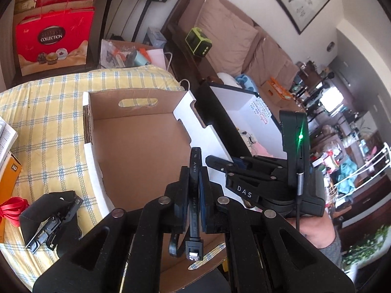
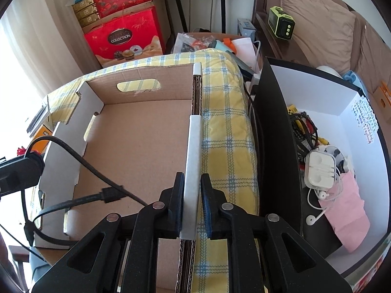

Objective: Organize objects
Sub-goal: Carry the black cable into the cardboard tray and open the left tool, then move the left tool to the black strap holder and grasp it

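My left gripper [image 1: 194, 185] is shut on a flat black cable [image 1: 195, 168]; its connector end [image 1: 194, 250] hangs down over the open cardboard box [image 1: 136, 146]. The same cable [image 2: 73, 156] shows at the left of the right wrist view, with a plug [image 2: 111, 194] above the box floor. My right gripper [image 2: 191, 195] is shut on the box's right wall [image 2: 194, 151], one finger on each side. The right gripper [image 1: 246, 171] also shows in the left wrist view, at the box's right wall. The box floor [image 2: 136, 146] is bare cardboard.
The box sits on a yellow plaid cloth [image 2: 227, 127]. A black-and-white box [image 2: 349, 146] to the right holds earphones, cables and pink paper. A black device [image 1: 48, 217] and red ribbon [image 1: 13, 210] lie left of the cardboard box. Red gift boxes [image 2: 122, 36] stand behind.
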`<state>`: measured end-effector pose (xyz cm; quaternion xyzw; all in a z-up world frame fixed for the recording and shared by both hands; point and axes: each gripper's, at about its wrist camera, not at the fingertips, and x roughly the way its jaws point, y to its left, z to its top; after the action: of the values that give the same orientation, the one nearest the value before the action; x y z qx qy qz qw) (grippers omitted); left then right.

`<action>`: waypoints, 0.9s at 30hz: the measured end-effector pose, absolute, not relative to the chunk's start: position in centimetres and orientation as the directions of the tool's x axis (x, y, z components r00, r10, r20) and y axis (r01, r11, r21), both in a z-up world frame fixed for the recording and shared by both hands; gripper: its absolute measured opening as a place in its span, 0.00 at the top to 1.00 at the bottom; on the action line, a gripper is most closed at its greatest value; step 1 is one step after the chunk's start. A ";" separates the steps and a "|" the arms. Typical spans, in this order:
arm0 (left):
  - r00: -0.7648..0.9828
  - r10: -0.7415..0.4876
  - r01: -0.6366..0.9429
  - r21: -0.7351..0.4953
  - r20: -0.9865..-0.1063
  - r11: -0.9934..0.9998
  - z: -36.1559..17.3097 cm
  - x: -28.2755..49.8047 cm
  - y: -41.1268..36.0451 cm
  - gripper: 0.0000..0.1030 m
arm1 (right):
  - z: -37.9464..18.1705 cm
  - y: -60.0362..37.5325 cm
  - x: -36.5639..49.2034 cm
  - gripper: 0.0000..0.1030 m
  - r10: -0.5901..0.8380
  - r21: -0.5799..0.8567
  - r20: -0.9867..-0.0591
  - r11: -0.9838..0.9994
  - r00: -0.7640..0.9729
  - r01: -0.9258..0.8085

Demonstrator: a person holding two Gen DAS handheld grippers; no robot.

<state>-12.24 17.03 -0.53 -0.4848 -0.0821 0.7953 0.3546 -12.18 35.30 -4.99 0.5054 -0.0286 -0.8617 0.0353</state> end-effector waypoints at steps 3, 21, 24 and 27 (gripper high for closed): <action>-0.279 0.622 -0.513 -0.433 -0.732 -0.741 -0.6 -11.9 17.4 0.55 | -5.2 35.2 -12.2 0.88 -0.086 0.080 -0.872 -0.996 -0.482 0.033; -0.535 0.404 -0.422 -0.179 -0.742 -0.889 4.0 -11.0 7.7 0.07 | -5.0 35.0 -12.1 0.88 -0.063 0.051 -0.873 -0.998 -0.484 0.037; -0.527 0.374 -0.379 -0.183 -0.763 -0.907 3.2 -11.1 5.4 0.07 | -5.0 34.9 -12.1 0.88 -0.064 0.052 -0.873 -0.998 -0.484 0.038; -0.513 0.354 -0.354 -0.183 -0.782 -0.917 1.8 -10.9 3.8 0.07 | -5.1 34.8 -12.1 0.88 -0.059 0.048 -0.873 -0.998 -0.484 0.037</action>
<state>-10.87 3.84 1.83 -0.4494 -0.0001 0.8698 0.2036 -12.07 34.80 -5.10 0.5070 -0.0112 -0.8614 0.0278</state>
